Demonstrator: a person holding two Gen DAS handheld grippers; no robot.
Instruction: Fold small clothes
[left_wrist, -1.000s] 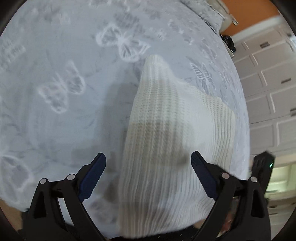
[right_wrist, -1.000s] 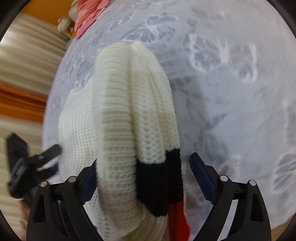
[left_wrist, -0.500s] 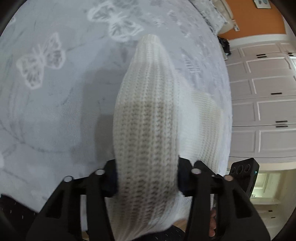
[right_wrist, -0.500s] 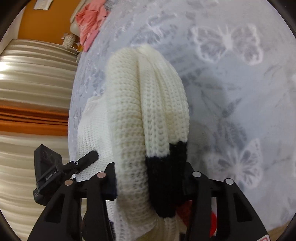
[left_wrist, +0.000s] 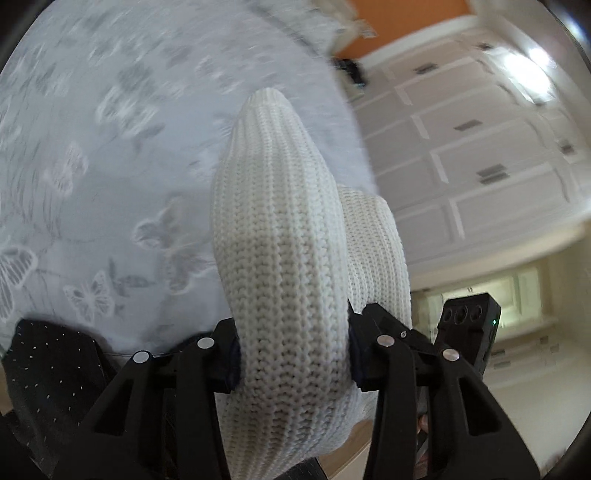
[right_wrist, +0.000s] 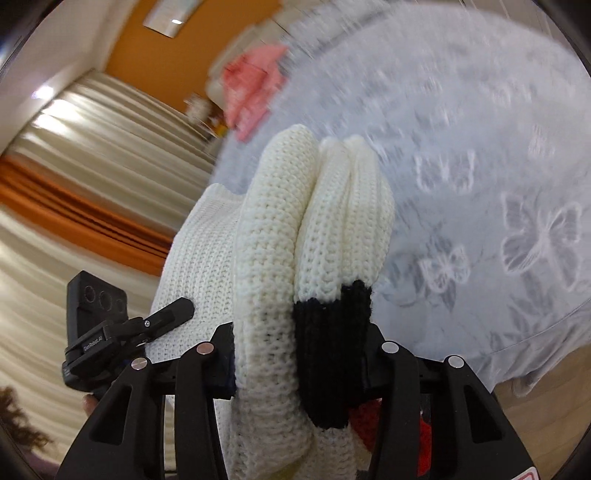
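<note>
A cream knitted sweater (left_wrist: 284, 251) with black and red bands at one end is held up off the bed between both grippers. My left gripper (left_wrist: 293, 354) is shut on a bunched fold of the sweater. My right gripper (right_wrist: 299, 354) is shut on the sweater (right_wrist: 314, 229) at its cream and black (right_wrist: 328, 343) part, with red knit (right_wrist: 373, 424) hanging below. The sweater spans between the two grippers. The left gripper also shows in the right wrist view (right_wrist: 110, 332), and the right gripper's body in the left wrist view (left_wrist: 469, 332).
The bed (left_wrist: 110, 166) has a pale grey cover with butterfly prints (right_wrist: 498, 184). Pink clothes (right_wrist: 255, 88) lie at the bed's far end. White cabinet doors (left_wrist: 480, 147) stand past the bed's edge, and cream and orange curtains (right_wrist: 74, 184) on the other side.
Both grippers closed on the sweater and lifted it off the bed. The views tilted up, so the cabinets and the curtains show more now.
</note>
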